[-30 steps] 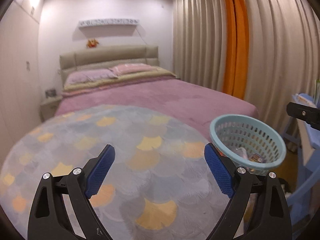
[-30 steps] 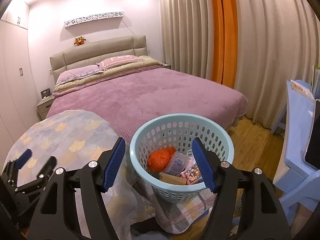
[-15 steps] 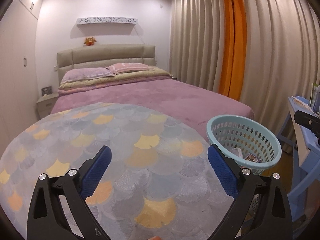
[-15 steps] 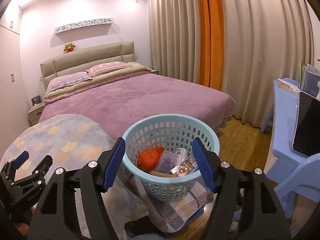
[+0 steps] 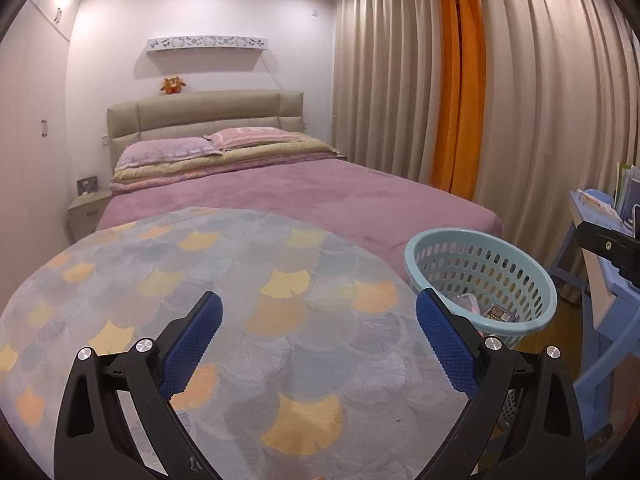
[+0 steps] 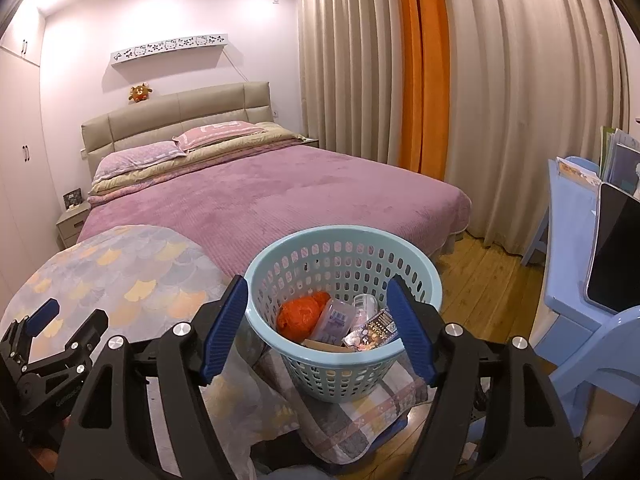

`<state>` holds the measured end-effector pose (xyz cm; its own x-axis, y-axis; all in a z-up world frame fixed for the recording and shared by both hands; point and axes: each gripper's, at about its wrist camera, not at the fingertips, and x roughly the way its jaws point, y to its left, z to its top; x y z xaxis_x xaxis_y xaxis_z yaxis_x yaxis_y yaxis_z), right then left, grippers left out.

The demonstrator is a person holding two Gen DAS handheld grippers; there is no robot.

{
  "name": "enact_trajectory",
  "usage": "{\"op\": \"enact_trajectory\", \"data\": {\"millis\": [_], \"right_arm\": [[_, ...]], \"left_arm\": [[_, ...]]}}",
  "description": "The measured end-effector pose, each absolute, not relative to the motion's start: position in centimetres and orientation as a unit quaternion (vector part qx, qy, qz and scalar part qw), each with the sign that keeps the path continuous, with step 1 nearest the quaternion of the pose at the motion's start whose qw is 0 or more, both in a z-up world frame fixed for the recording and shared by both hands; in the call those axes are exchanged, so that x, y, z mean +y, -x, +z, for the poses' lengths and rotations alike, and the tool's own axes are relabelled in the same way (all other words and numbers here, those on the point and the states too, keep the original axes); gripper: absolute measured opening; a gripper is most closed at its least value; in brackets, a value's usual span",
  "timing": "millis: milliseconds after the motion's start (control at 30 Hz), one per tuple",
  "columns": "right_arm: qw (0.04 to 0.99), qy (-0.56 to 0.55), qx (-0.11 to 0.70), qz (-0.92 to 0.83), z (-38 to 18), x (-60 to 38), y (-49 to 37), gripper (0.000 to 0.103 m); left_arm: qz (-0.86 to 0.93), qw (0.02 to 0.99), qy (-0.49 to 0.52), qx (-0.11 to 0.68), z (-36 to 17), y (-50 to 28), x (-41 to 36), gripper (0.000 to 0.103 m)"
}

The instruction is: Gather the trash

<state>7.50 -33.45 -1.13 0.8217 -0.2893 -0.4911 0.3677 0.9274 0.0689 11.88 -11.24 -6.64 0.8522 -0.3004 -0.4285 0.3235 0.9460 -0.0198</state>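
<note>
Pastel fan-patterned cloth point(image 5: 248, 320) under the left gripper point(image 5: 318, 334), jaws spread wide and empty, then the pale-blue basket point(image 6: 344, 240) holding orange wad point(image 6: 300, 314) and wrappers point(image 6: 370, 334) between the right gripper point(image 6: 318, 328) jaws, likewise wide apart.

It was a home bedroom: a made bed point(image 6: 272, 196) with pillows point(image 6: 140, 158), padded headboard point(image 6: 176, 114), nightstand point(image 6: 72, 222), long curtains point(image 6: 500, 100), wardrobe doors point(image 6: 20, 140), wood floor point(image 6: 492, 280)
</note>
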Motion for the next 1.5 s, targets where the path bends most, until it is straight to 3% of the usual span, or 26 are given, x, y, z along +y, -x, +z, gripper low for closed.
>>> {"op": "enact_trajectory", "data": {"millis": [1500], "right_arm": [[0.947,-0.092,0.266,-0.152,-2.3,-33.9,-8.2,0.072]], "left_arm": [[-0.177,0.950,0.027,0.254,-7.0,-13.1,-9.9,0.095]]}}
